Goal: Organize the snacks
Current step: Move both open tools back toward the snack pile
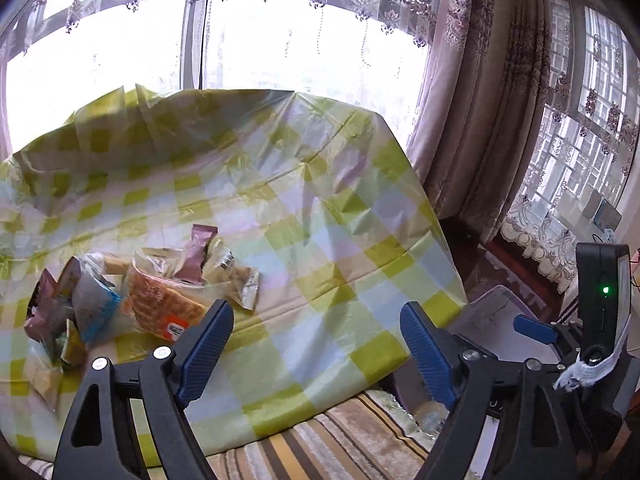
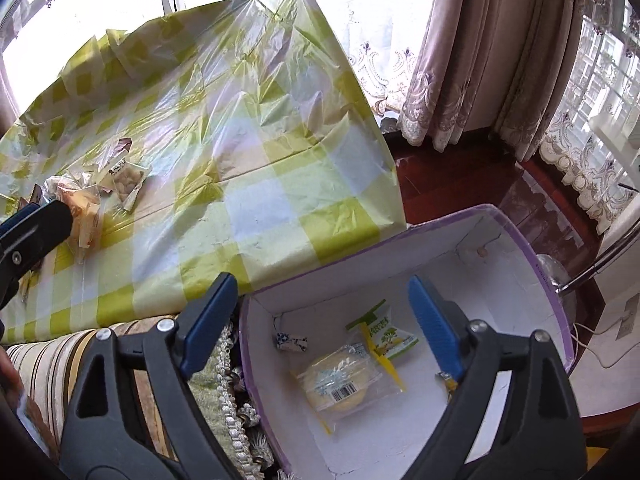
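- Left gripper [image 1: 316, 344] stands wide open and empty over the checked cloth [image 1: 320, 240], aimed toward the snack pile [image 1: 132, 296] at its left; I judge it is set to fetch the next packet
- Right gripper [image 2: 322, 320] is also spread wide with nothing between its blue pads, hanging over the open box [image 2: 532, 264], which sits off the table's near corner so packets can be dropped straight in
- Box: white card inside, purple rim, curved far wall; it already holds a round yellow cake [image 2: 340, 384] in clear film, a green-and-white pouch [image 2: 384, 332] and a small blue-patterned sweet [image 2: 292, 340]
- Something small lies behind the right finger, too hidden to name
- The pile is a loose heap of crinkly wrappers: an orange waffle-like biscuit pack [image 1: 164, 304], a mauve bar [image 1: 198, 252], a clear-windowed nut bag [image 2: 124, 180]; they overlap, so lifting one may drag its neighbours
- The cloth is thin glossy plastic, creased and ridged, likely to slide or ruck under a pad
- A striped cushion [image 2: 52, 364] lies below the table edge
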The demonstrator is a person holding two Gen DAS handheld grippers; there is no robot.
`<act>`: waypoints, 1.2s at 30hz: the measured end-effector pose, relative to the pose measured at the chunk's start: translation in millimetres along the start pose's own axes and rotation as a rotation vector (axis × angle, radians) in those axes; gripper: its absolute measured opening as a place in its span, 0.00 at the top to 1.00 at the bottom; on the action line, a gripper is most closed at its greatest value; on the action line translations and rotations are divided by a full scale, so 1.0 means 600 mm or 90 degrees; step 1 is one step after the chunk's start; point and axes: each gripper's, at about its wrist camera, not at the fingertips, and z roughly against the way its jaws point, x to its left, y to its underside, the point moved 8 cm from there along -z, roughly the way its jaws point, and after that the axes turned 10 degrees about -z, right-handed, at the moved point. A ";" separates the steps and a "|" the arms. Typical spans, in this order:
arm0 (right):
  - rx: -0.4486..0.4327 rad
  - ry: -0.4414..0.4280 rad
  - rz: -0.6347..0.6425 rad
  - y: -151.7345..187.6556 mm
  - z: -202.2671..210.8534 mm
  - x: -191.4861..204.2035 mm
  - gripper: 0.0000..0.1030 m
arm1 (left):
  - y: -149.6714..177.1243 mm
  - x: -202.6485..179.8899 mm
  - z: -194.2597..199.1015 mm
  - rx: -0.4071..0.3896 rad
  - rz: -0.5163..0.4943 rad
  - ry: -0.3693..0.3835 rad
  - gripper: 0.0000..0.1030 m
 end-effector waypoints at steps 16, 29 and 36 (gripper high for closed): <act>-0.060 -0.121 0.109 0.000 0.030 0.181 0.09 | 0.105 0.285 0.081 0.032 0.129 -0.234 0.15; -0.069 -0.144 0.210 0.027 0.028 0.288 0.09 | 0.187 0.394 0.092 0.070 0.273 -0.219 0.15; -0.096 -0.129 0.302 0.044 0.027 0.349 0.09 | 0.245 0.432 0.075 0.130 0.373 -0.215 0.18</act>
